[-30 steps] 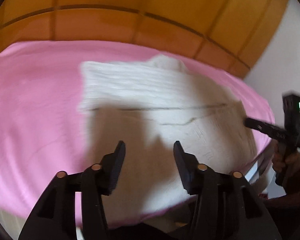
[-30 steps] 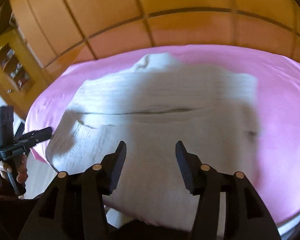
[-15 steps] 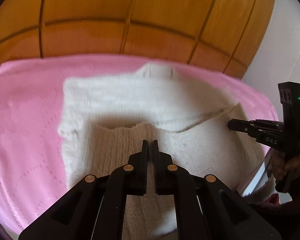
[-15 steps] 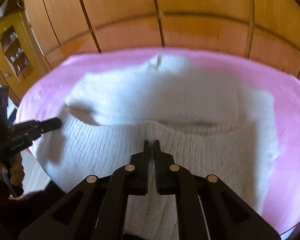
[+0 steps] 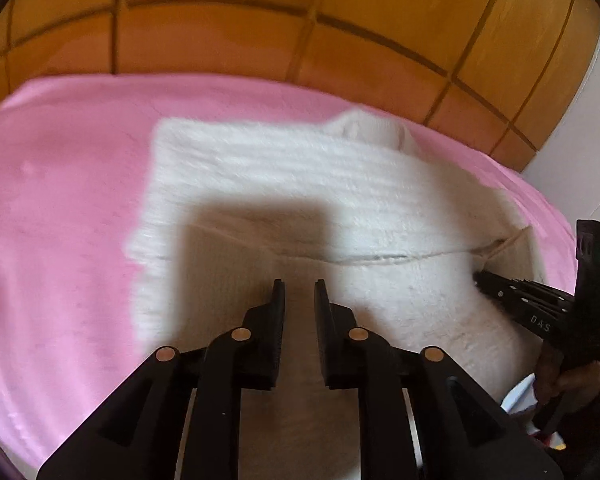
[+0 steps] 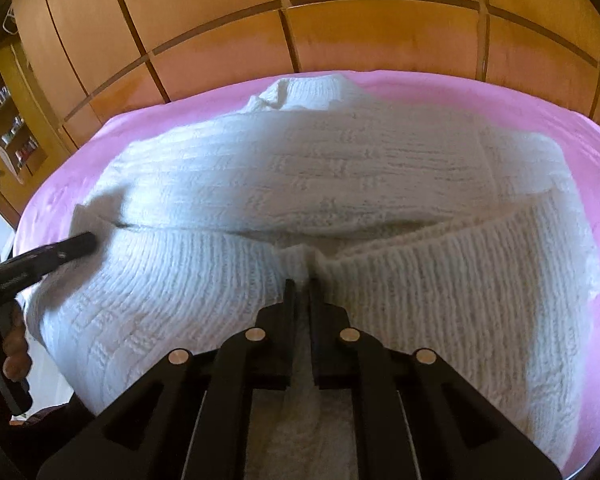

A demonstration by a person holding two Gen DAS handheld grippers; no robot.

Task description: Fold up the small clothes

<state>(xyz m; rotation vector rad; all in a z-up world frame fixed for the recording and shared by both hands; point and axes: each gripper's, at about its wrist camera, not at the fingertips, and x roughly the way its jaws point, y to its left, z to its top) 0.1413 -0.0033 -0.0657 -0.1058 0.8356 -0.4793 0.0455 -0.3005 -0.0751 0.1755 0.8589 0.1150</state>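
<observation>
A white knitted sweater lies on a pink cloth, collar at the far side, its near hem folded up over the body. It also shows in the left wrist view. My right gripper is shut on the ribbed hem, which bunches between the fingers and is lifted. My left gripper hovers just over the near part of the sweater, jaws a small way apart with nothing between them. Each gripper shows in the other's view: the right one and the left one.
The pink cloth covers the work surface. An orange panelled wooden wall stands behind it. A wooden shelf with small items is at the far left. A white wall is at the right.
Both grippers shut on the hem half a second ago. The left gripper has since opened a little and let go; the right one stays shut and has carried the hem further over the body.
</observation>
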